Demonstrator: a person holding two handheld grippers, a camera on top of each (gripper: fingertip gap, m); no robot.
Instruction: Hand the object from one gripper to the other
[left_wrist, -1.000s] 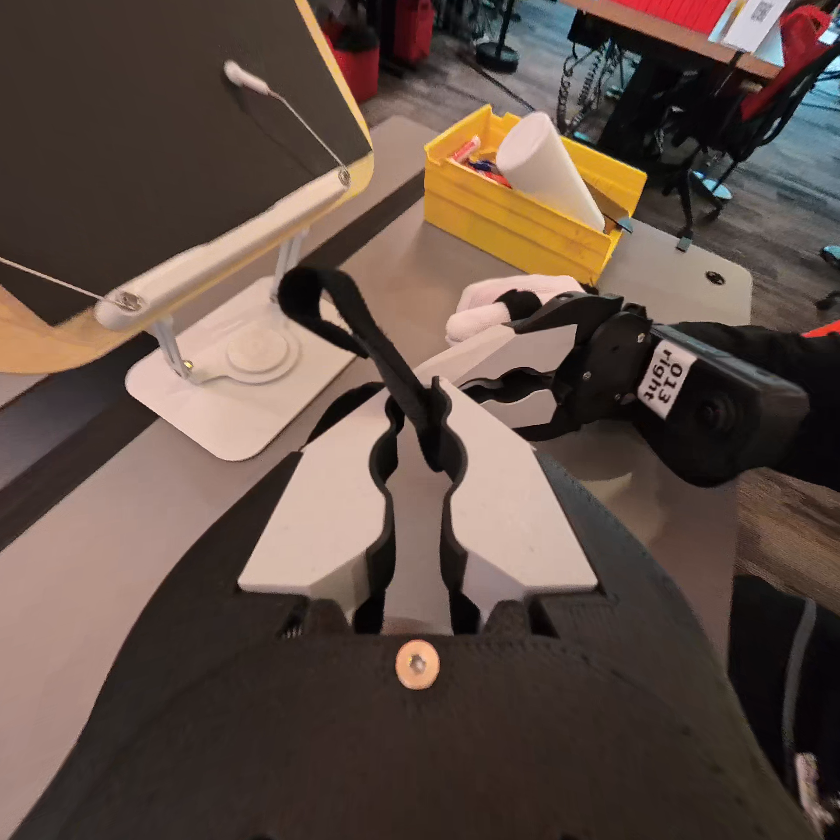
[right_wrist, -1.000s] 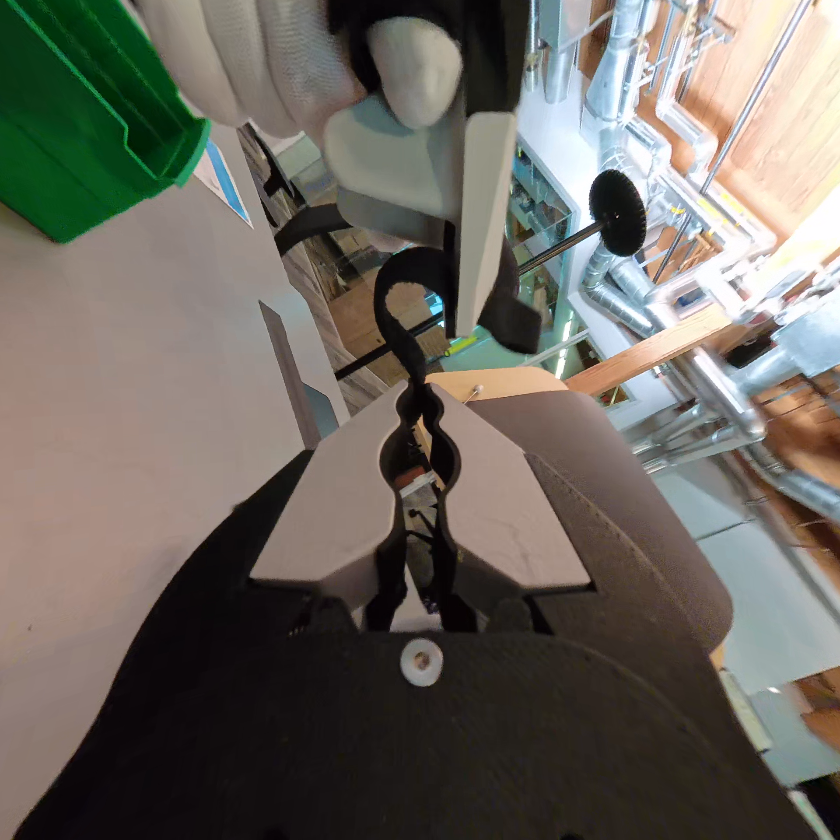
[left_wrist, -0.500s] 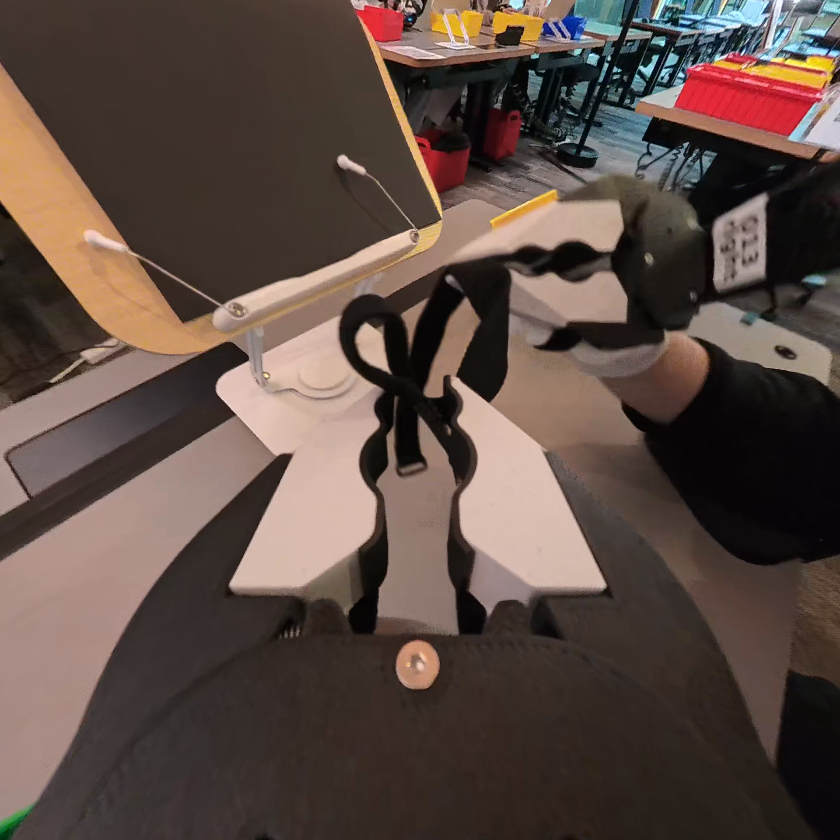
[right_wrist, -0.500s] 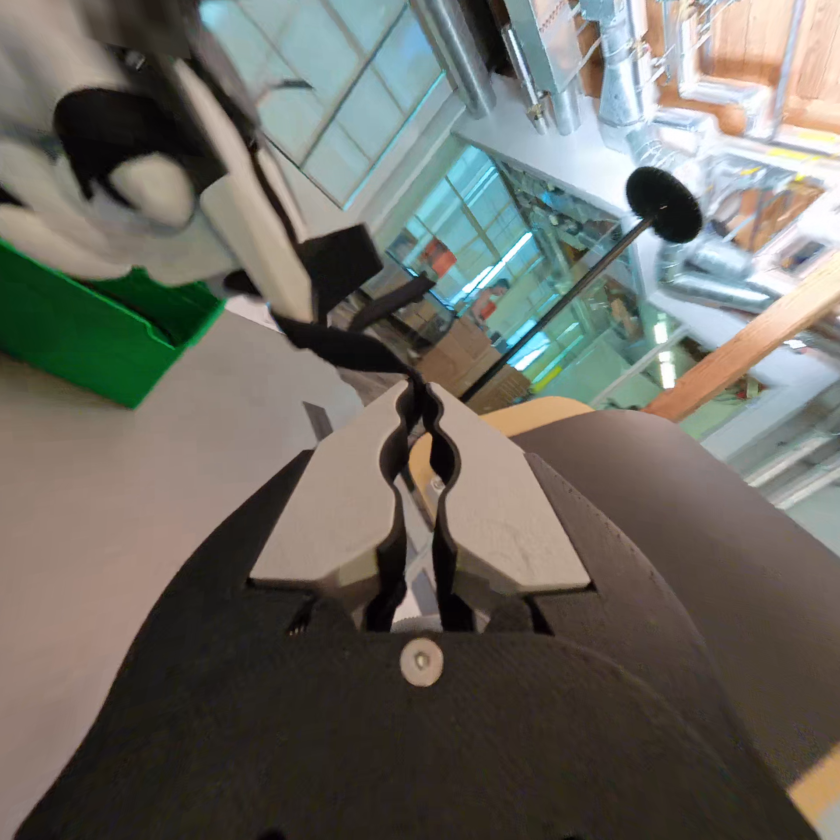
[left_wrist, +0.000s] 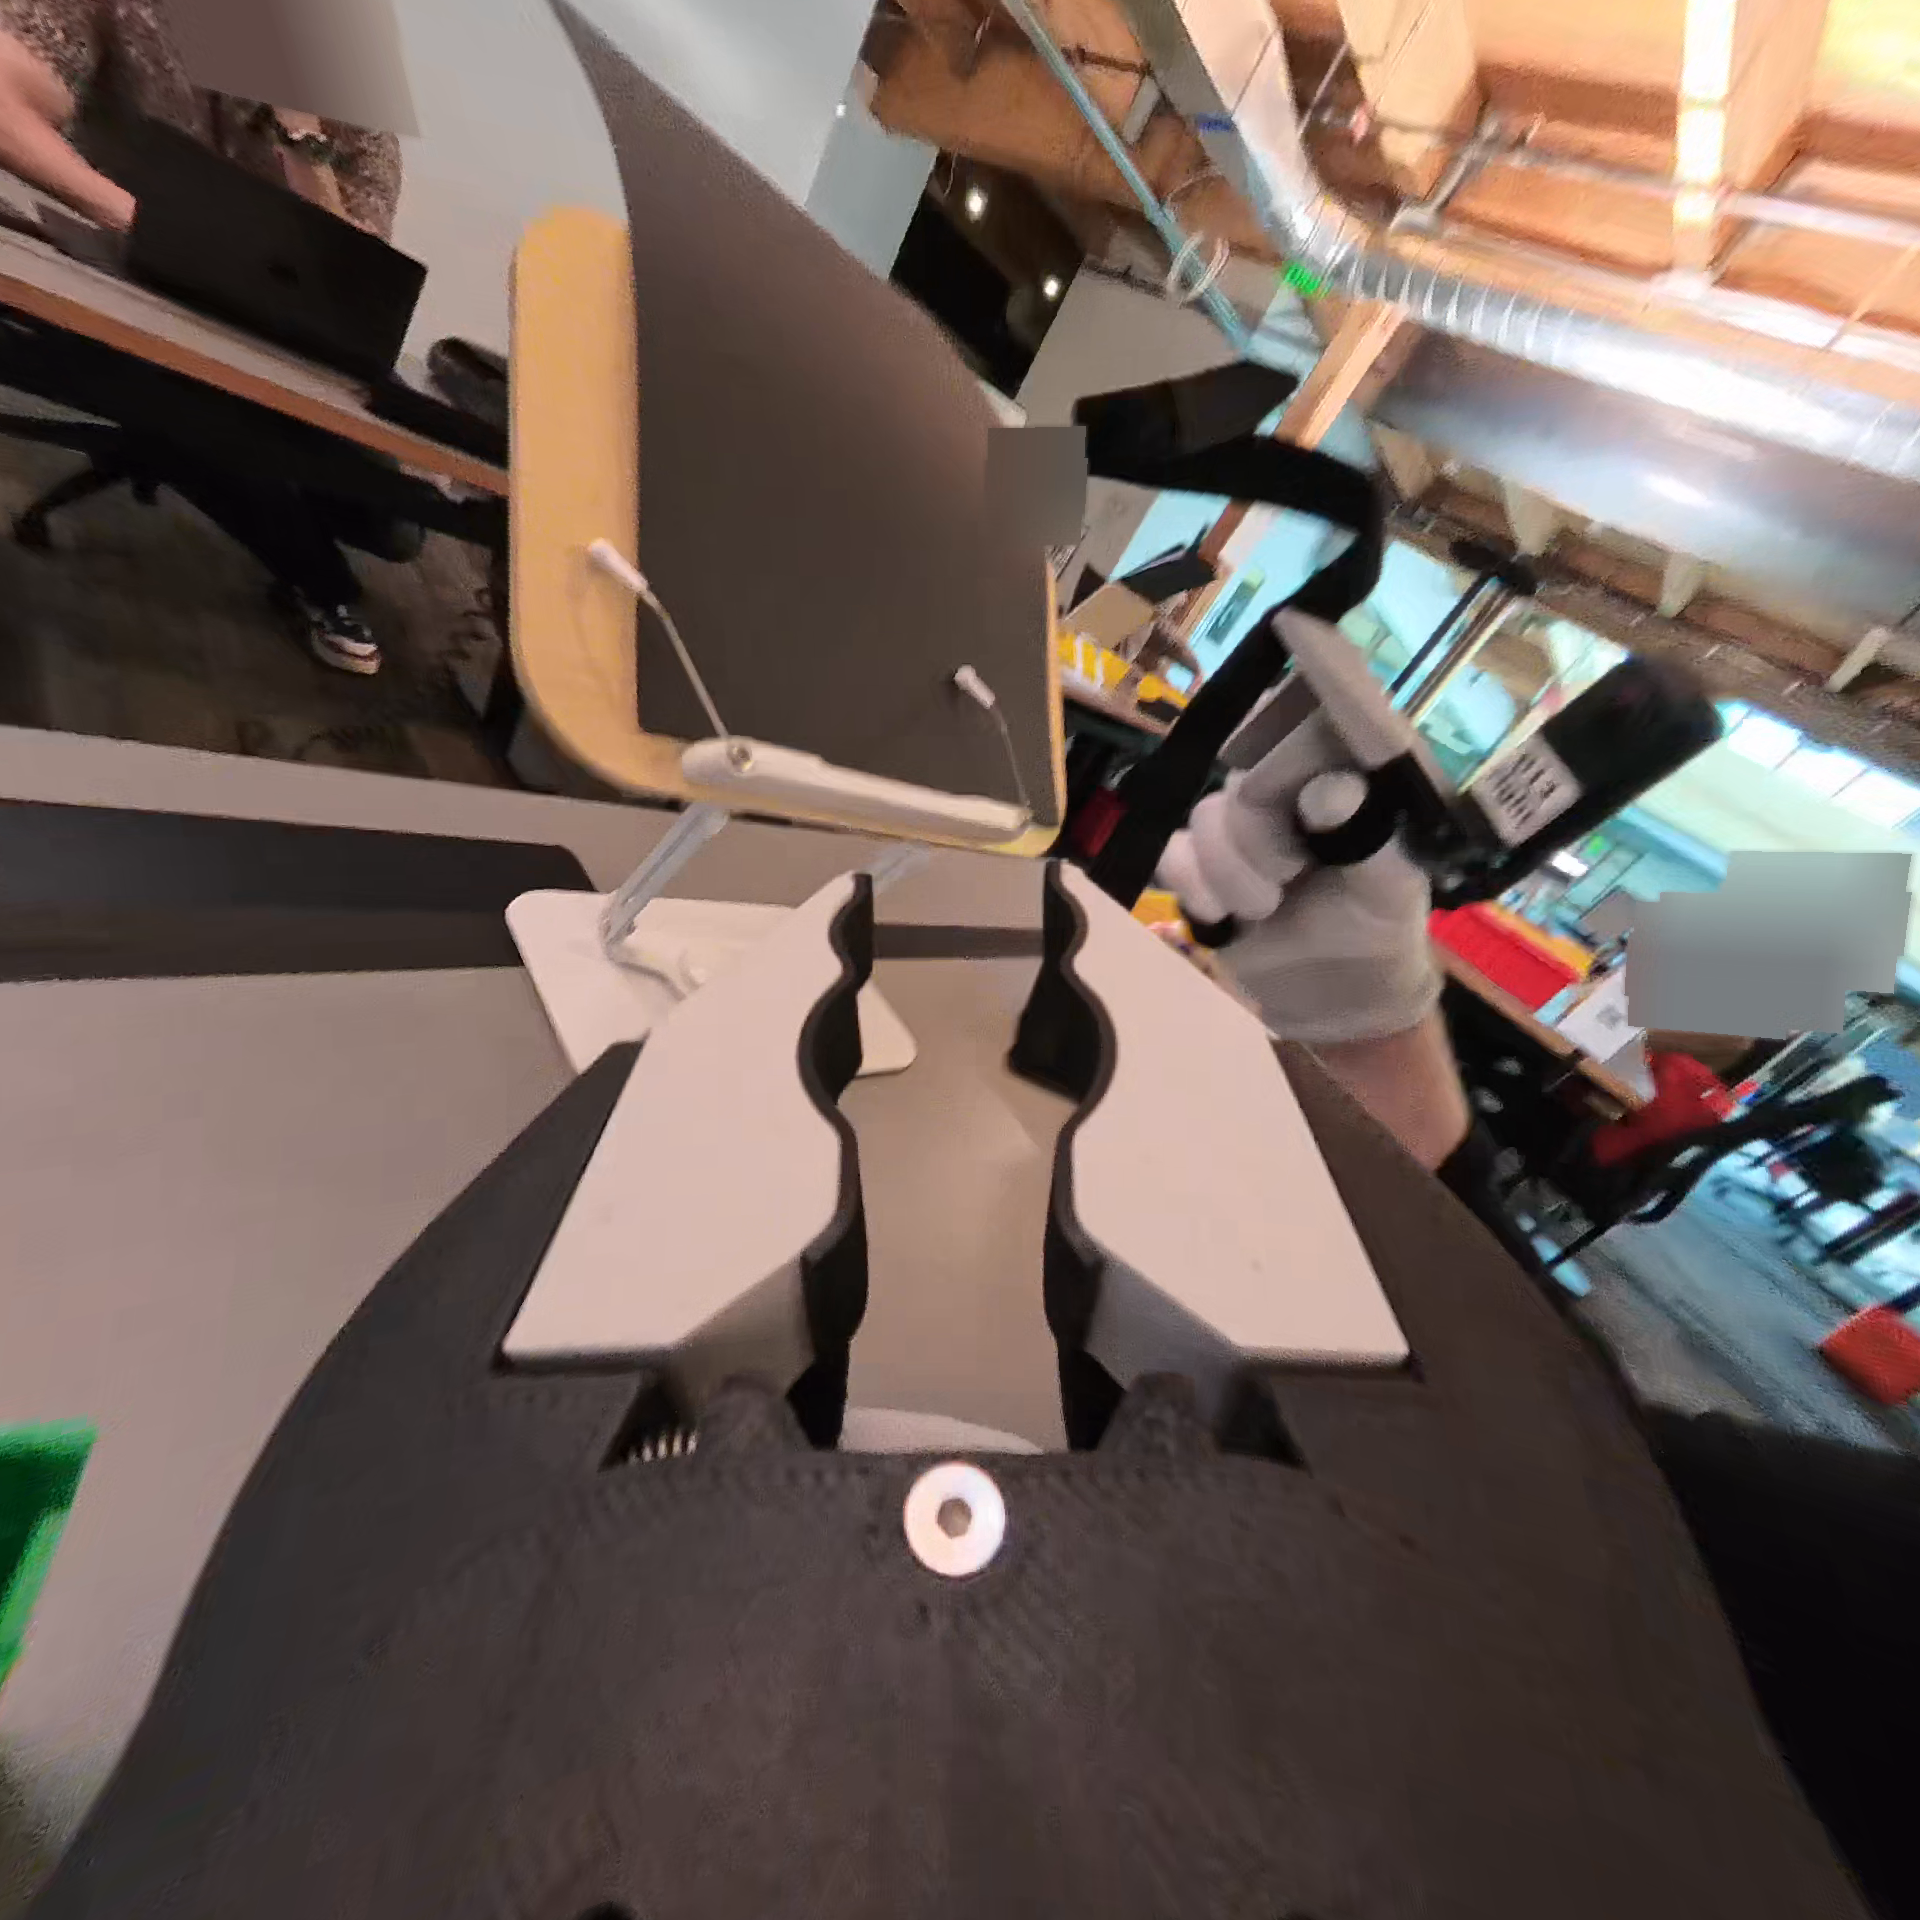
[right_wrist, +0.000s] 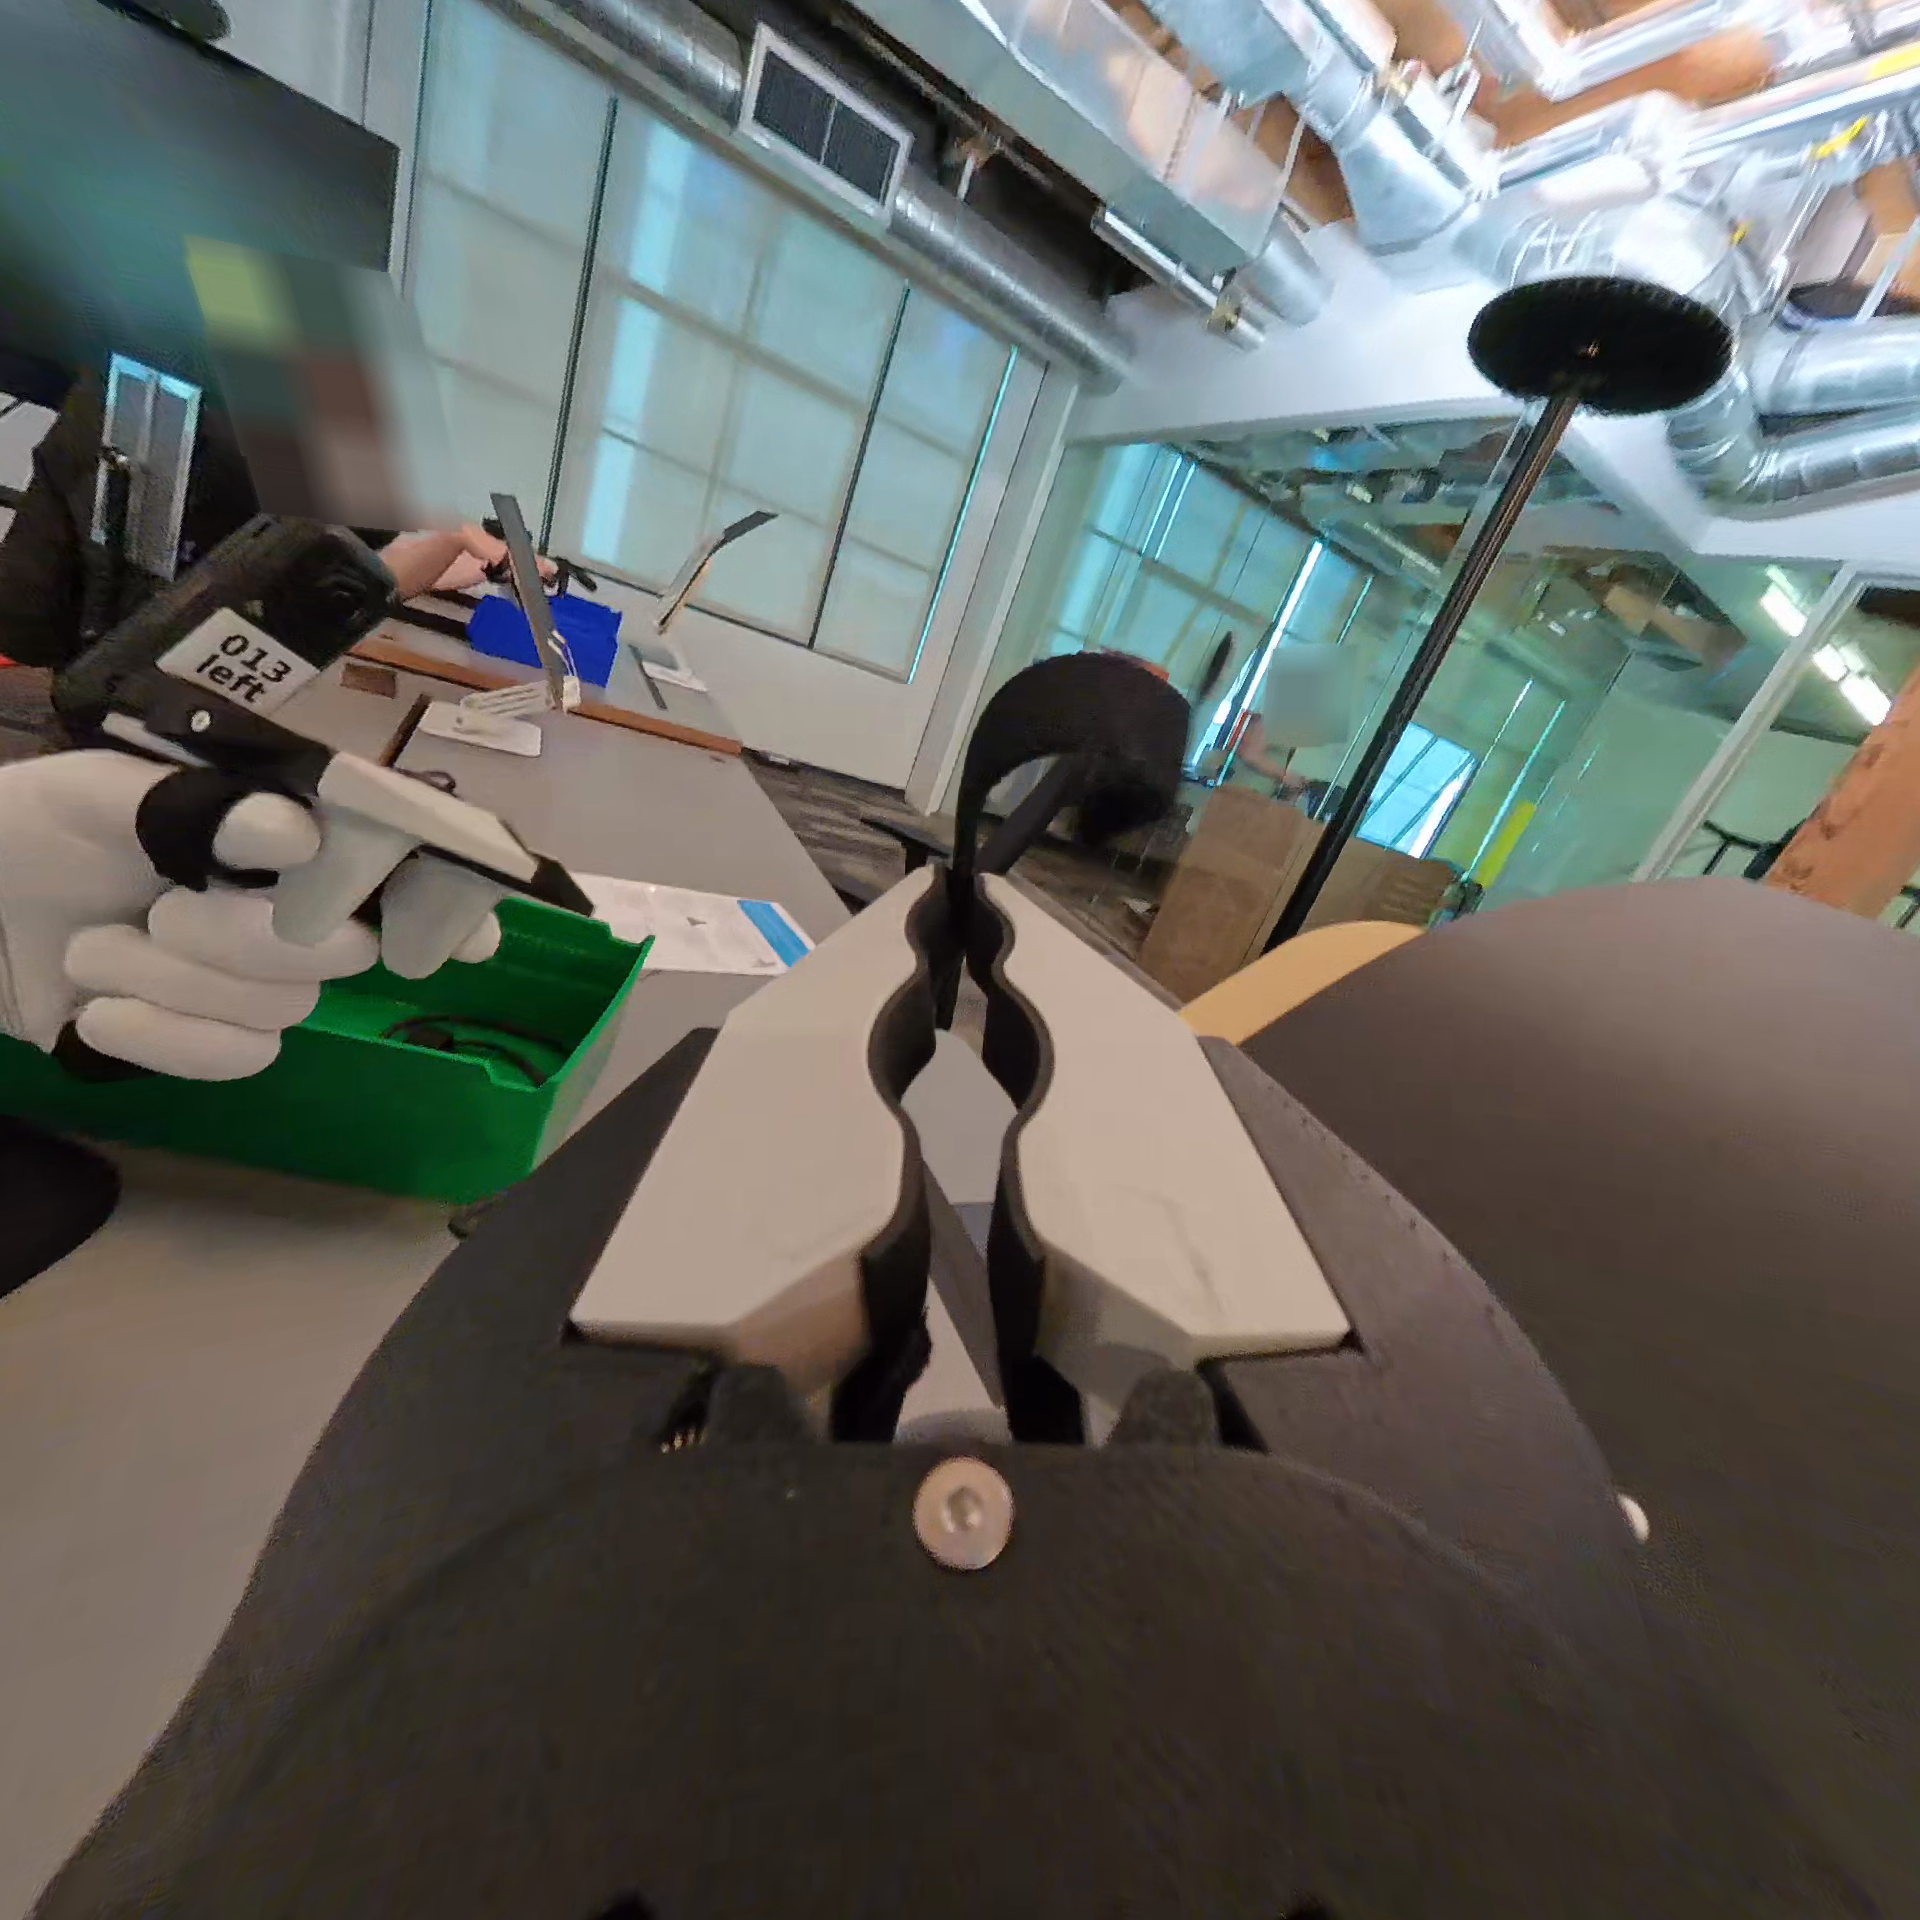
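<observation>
- Strap (right_wrist: 1049, 727), a black fabric band, sat pinched between the tips of our right gripper (right_wrist: 961, 883), and from there it rose and curled over in a loop above the fingers.
- In the left wrist view we saw the same strap (left_wrist: 1247, 644) arching over the right gripper (left_wrist: 1314, 649), one flat end sticking out toward the book stand, the other length hanging down past the white-gloved hand (left_wrist: 1320, 935) that held the tool.
- Our right gripper's fingers were squeezed together on the strap, with only the band's thickness between their tips.
- Our left gripper (left_wrist: 956, 914) stood with its jaws spread wide and nothing between them; the strap hung beyond and to the right of its right finger, apart from it as far as we could tell.
- In the right wrist view the left gripper (right_wrist: 551, 883) showed far to the left, held in a white-gloved hand (right_wrist: 166, 914) over a green bin (right_wrist: 416, 1101), well apart from the strap.
- A book stand (left_wrist: 790, 582) with a dark board and tan edge stood on the grey table (left_wrist: 260, 1122) just ahead of the left gripper.
- We could not tell what the dark items inside the green bin were.
</observation>
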